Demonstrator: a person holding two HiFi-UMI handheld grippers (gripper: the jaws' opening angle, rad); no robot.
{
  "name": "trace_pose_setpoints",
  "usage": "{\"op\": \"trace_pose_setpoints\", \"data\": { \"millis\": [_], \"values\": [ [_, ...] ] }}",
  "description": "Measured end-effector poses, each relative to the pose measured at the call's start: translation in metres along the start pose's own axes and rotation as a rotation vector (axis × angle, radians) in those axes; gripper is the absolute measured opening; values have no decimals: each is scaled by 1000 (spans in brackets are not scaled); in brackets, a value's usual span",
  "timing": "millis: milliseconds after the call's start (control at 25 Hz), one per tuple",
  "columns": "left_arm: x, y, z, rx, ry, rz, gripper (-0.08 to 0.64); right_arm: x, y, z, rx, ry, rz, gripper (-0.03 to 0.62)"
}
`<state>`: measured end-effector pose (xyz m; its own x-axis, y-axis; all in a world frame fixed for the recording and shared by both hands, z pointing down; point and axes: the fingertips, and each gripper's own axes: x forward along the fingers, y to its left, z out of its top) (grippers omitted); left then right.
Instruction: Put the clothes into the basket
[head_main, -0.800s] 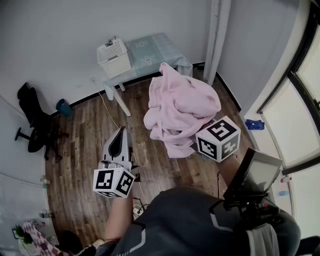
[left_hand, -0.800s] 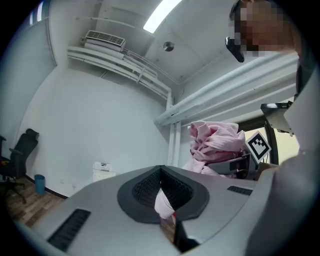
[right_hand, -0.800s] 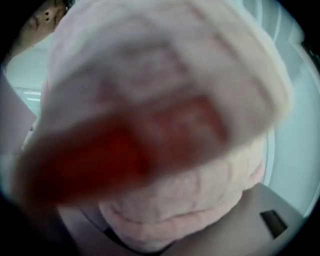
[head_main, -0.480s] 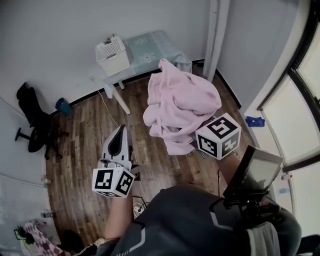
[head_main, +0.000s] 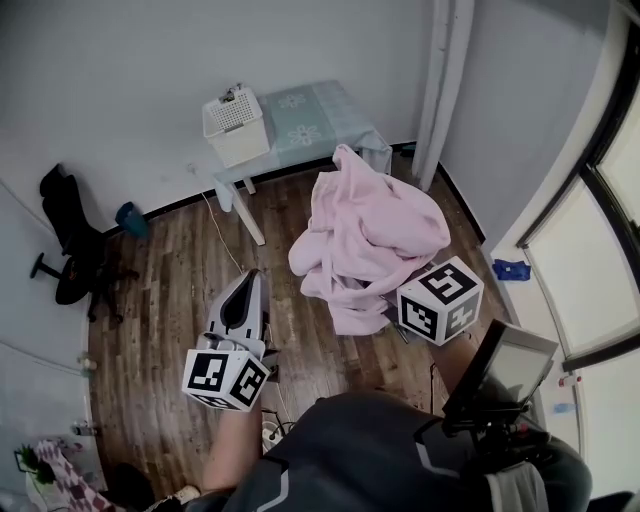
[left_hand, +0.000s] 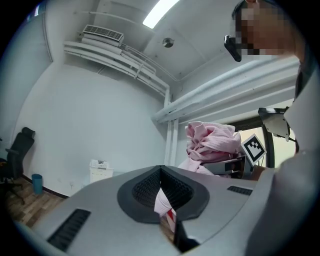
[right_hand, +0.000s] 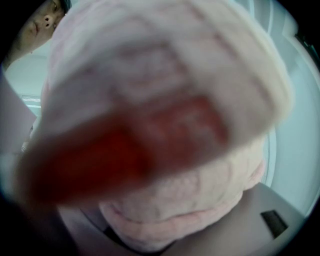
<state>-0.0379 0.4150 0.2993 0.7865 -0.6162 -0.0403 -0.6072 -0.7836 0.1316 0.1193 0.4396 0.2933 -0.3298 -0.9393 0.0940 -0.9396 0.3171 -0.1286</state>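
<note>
A big bundle of pink clothes (head_main: 370, 235) hangs over my right gripper, whose marker cube (head_main: 440, 300) shows just below it. The jaws are hidden under the cloth in the head view. In the right gripper view the pink clothes (right_hand: 165, 125) fill the space between the jaws, which stand wide around the thick fabric. The white basket (head_main: 235, 125) stands on the left end of a pale table (head_main: 320, 110) by the far wall. My left gripper (head_main: 248, 285) is held over the floor, shut and holding nothing. The left gripper view shows the basket (left_hand: 100, 170) and the pink clothes (left_hand: 212, 142) ahead.
A black office chair (head_main: 70, 250) and a blue bin (head_main: 128, 218) stand at the left wall. A white cable runs across the wooden floor to a power strip (head_main: 270, 432). A pillar (head_main: 445, 80) and a window sill with a blue item (head_main: 510, 270) close off the right side.
The head view has shifted a little, so the table and basket sit slightly further right. The pink bundle stays in the right gripper. The left gripper stays shut and has sunk slightly.
</note>
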Motion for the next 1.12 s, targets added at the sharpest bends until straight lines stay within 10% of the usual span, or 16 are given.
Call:
{"op": "trace_pose_setpoints", "data": {
  "millis": [1120],
  "values": [
    [-27,83,2,-35,-10,-28,9,63,49,3,-49,44,-46,331]
  ]
}}
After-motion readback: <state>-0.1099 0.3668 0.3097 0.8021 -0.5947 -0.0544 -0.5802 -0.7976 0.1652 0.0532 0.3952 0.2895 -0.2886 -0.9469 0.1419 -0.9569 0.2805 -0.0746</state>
